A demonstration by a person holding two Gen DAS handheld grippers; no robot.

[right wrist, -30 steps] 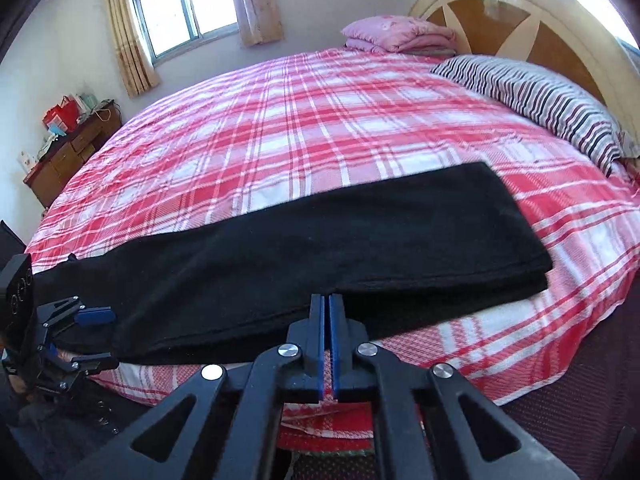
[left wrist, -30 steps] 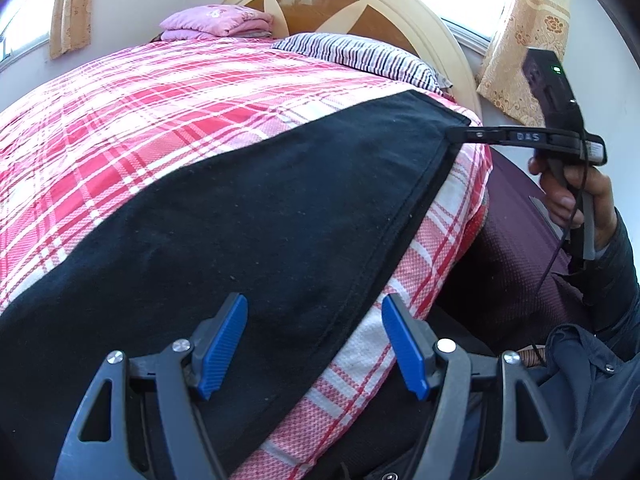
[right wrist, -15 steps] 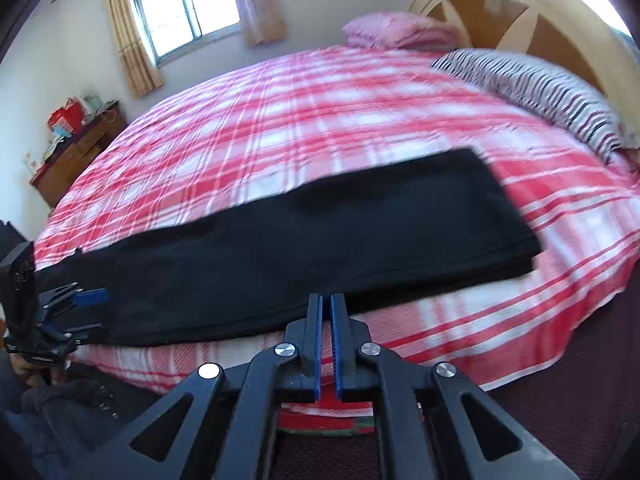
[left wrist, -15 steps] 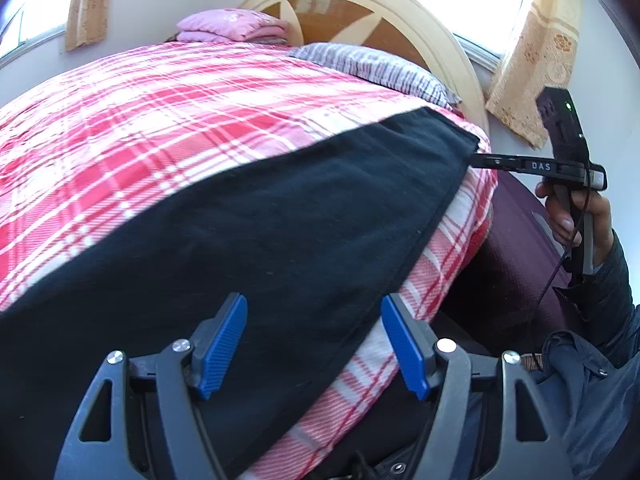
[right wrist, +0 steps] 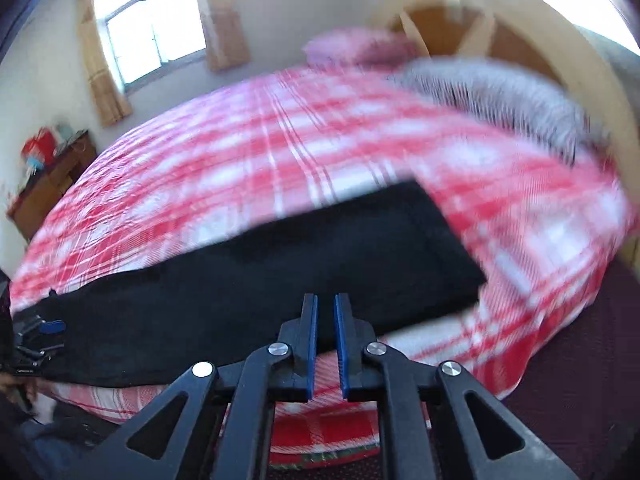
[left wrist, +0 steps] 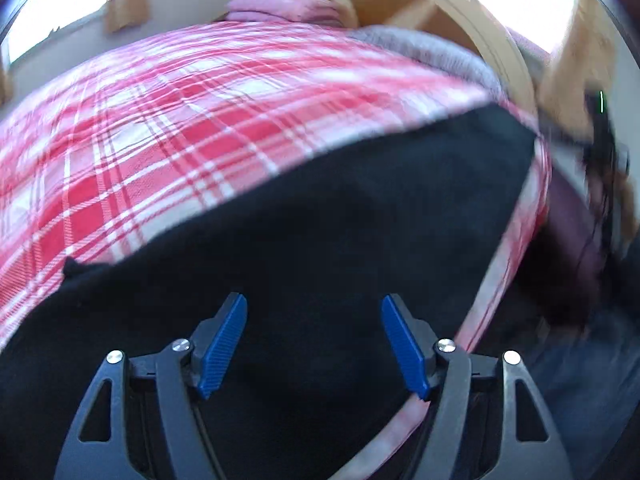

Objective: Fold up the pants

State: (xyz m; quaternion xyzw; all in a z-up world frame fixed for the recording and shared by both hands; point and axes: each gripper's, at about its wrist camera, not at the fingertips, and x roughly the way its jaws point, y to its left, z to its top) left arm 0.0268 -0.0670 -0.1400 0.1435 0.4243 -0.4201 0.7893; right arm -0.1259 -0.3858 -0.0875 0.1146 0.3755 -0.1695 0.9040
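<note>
Plaid bed (right wrist: 248, 168), black pants (right wrist: 280, 264), curtained window (right wrist: 148, 36)

Pants (right wrist: 256, 280) flat on bed (right wrist: 248, 160) along near edge – pillow (right wrist: 496, 92) at 1 o'clock before headboard (right wrist: 560, 40); dresser (right wrist: 52, 176) at 9 o'clock – beside bed.

Right gripper (right wrist: 326, 344) now parted by a narrow gap, formerly closed on the black pants (right wrist: 280, 280); drawn back from the near hem. Left gripper (left wrist: 314, 346) pushed farther over the cloth, both views motion-blurred.
</note>
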